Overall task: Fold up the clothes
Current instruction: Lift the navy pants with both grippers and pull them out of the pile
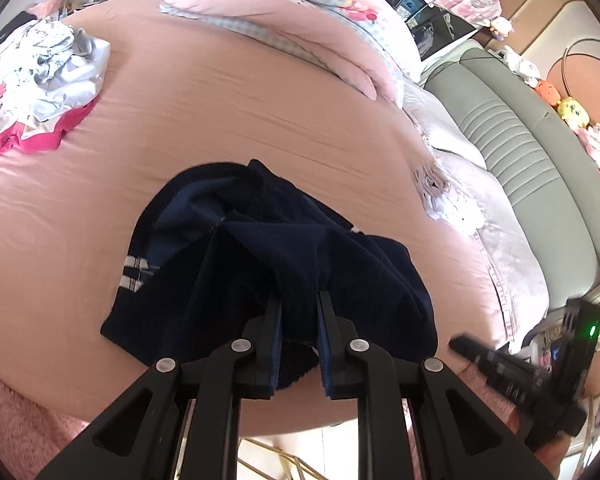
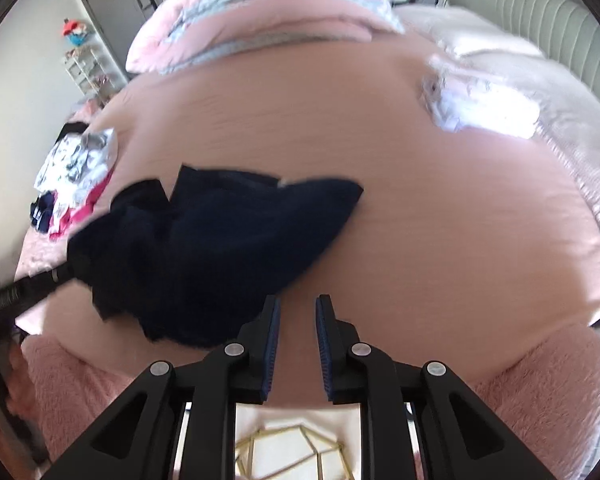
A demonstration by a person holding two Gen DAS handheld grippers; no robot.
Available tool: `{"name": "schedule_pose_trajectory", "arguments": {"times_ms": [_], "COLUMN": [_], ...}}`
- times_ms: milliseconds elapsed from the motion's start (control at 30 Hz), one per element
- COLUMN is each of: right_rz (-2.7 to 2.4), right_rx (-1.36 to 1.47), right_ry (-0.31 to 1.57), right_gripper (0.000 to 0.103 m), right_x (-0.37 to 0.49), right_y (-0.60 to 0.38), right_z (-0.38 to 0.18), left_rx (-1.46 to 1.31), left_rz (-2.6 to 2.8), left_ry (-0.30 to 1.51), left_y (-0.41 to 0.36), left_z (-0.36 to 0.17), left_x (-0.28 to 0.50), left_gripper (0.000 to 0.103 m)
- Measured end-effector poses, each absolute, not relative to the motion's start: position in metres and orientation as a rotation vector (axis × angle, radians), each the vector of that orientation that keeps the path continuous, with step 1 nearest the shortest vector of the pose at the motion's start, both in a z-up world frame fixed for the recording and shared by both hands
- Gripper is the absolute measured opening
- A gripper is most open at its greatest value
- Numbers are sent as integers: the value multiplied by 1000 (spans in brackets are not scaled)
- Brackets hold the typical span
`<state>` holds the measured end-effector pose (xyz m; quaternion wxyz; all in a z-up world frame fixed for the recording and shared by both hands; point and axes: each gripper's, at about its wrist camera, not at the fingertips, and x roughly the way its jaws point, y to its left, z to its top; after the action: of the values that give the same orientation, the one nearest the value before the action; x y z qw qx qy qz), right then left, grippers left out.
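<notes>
Your left hand-held gripper (image 1: 299,300) is clamped on a bunched ridge of the navy garment (image 1: 268,248); the dark cloth fills the narrow gap between its blue ribbed pads. Your right hand-held gripper (image 2: 298,304) stands slightly parted with nothing between its pads, only pink sheet showing in the gap, and the garment's edge lies just beside its left finger.

The garment is a soft, matte, dark navy knit, crumpled in heavy folds on the bed (image 1: 260,112) near its close edge. In the left wrist view a white printed mark of stacked bars shows on its left side; you cannot read it as letters. A lighter blue inner face shows where the cloth turns over.

The bed's sheet is smooth, dusty pink, with fine creases. A fuzzy pink blanket (image 2: 540,392) hangs below the near edge. At the far side lies a folded quilt (image 1: 284,16), pink with a blue-and-white check and small printed figures. A loose pile of clothes (image 1: 44,80), white printed cloth over bright pink, sits at the far left. A small white folded stack (image 2: 484,108) rests near the pillows, beside the grey-green channel-padded headboard (image 1: 532,152).
</notes>
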<state>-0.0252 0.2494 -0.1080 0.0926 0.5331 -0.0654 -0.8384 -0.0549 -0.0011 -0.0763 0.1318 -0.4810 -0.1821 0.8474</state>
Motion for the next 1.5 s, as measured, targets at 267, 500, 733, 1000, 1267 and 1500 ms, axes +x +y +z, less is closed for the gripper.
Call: {"name": "schedule_pose_trajectory", "arguments": {"times_ms": [267, 500, 733, 1000, 1267, 1500], "right_rz": [-2221, -2487, -2567, -2718, -2856, -2780], "right_rx": [1612, 1463, 1355, 1120, 1032, 1129], "right_ry": [3, -1, -71, -220, -283, -270], "right_gripper": [33, 33, 33, 29, 26, 26], "right_x": [-24, -59, -79, -74, -45, -43], "right_y": [190, 205, 220, 245, 275, 274], "right_z": [-147, -123, -94, -45, -12, -21], "left_rx": [-1366, -1365, -1300, -1307, -1262, -1253], "left_rz": [2368, 2417, 2417, 2430, 2843, 2400], "left_ry": [-549, -442, -213, -34, -3, 11], "left_y": [14, 6, 23, 70, 35, 67], "left_z": [-53, -57, -60, -81, -60, -75], "left_x": [-33, -16, -3, -9, -25, -10], "left_gripper": [15, 31, 53, 53, 18, 24]}}
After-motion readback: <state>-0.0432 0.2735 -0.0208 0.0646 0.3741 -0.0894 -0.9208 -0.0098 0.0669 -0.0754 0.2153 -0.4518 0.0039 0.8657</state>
